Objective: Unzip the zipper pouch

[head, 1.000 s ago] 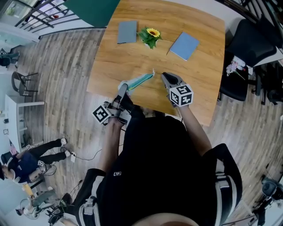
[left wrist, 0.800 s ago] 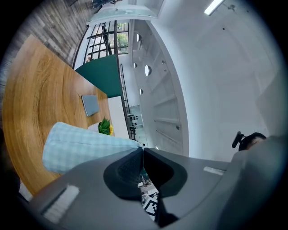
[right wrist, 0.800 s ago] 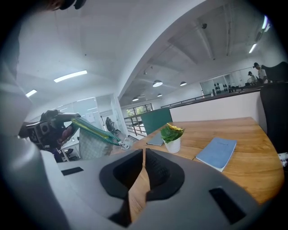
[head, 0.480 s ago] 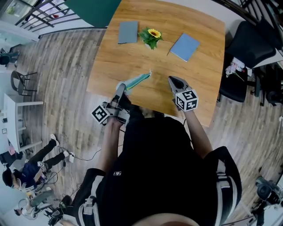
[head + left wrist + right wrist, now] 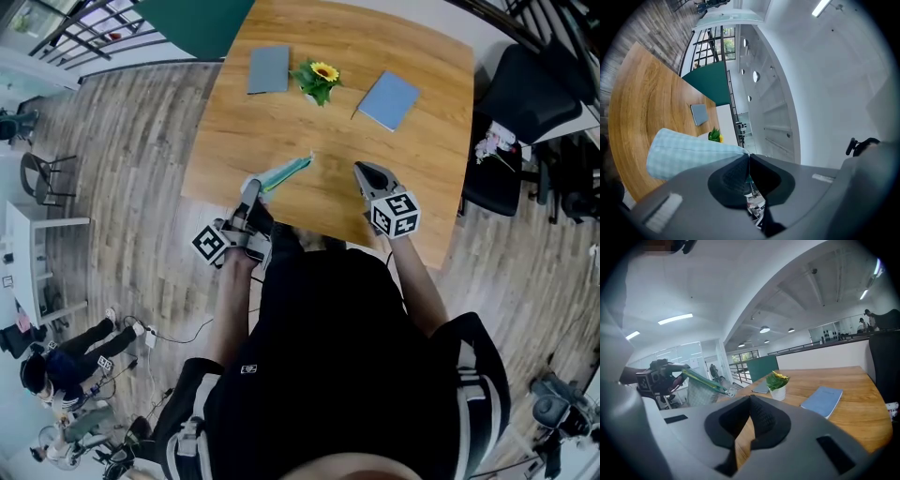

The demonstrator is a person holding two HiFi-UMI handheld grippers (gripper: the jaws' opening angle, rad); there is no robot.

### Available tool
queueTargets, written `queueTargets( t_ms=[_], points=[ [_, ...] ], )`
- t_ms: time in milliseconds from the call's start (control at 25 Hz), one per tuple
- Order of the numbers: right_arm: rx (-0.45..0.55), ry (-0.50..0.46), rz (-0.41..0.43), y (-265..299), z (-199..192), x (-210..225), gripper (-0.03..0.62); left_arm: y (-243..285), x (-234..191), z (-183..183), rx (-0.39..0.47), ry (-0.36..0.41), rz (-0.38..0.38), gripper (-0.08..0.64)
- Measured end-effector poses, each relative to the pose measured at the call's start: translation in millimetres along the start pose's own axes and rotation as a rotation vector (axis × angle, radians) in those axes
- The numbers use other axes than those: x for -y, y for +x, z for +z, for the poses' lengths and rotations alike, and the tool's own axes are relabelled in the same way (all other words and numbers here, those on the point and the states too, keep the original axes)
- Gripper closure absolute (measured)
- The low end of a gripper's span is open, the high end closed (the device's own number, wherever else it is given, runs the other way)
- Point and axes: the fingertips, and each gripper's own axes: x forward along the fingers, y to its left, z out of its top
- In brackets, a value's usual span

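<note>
Only the left gripper view shows the left gripper [image 5: 748, 158] clamped on a corner of the checked zipper pouch [image 5: 689, 152]. The head view places the pouch over the tabletop [image 5: 281, 122] edge. The right gripper [image 5: 750, 398] is closed, empty, apart from it.

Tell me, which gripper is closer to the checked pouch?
Left. The left gripper is clamped on the pouch at its corner, holding it up. The right gripper is shut and empty, off to the pouch's right, not touching it.
</note>
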Motion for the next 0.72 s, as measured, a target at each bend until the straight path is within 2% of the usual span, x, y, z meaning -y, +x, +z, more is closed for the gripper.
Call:
queueTargets(
  t_ms=[720],
  points=[
    [0.006, 0.006, 0.002, -2.6, -1.2, 0.7, 0.591, -3.6, -4.7, 2.2, 0.023, -0.010, 0.012, 0.554]
  ],
)
